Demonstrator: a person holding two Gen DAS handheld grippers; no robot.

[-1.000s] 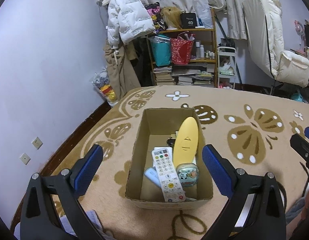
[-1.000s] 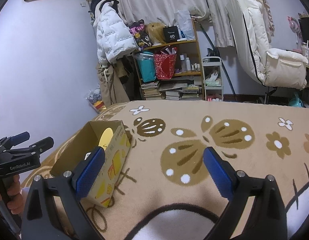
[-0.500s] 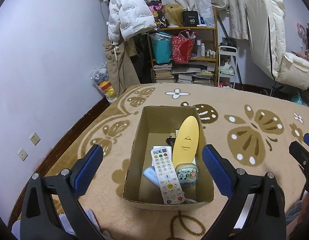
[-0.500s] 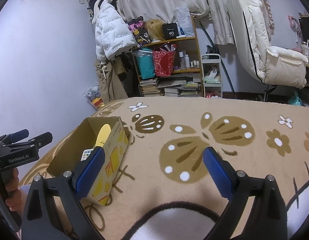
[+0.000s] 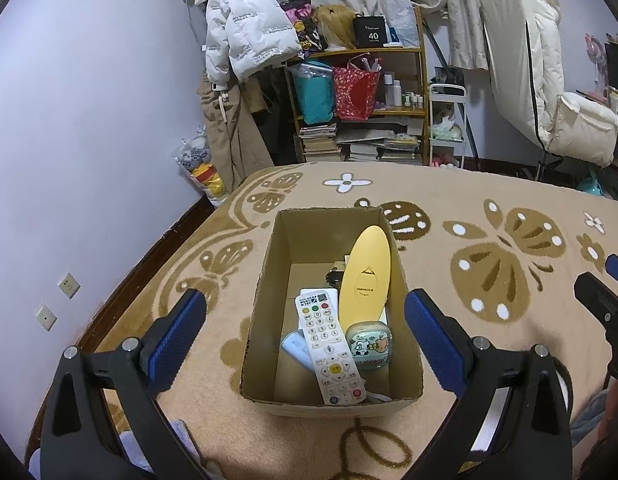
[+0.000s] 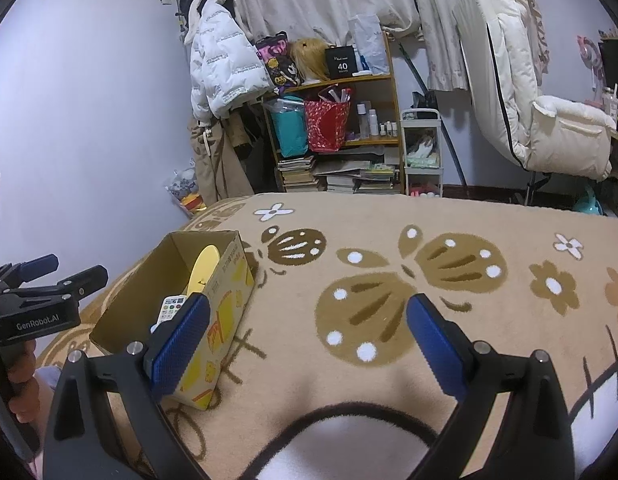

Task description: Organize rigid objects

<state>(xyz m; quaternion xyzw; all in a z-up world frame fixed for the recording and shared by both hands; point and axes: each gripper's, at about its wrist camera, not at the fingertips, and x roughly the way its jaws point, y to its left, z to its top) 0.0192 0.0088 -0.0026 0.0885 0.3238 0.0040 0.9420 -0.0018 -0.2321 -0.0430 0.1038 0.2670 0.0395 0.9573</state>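
Inside the cardboard box lie a white remote, a yellow oval remote and a small tin. Left gripper hovers released above the box; right gripper, also released and empty, hangs beside it over the blanket.

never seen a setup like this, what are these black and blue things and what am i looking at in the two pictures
They are hand-held tongs, one in each of a person's hands, each with a camera looking along its blue-padded fingers. The left view shows the left tongs open and empty above an open brown cardboard box on a tan patterned blanket. Inside lie a white button remote, a long yellow oval remote and a small green cartoon tin. The right view shows the right tongs, also open and empty, beside the box.
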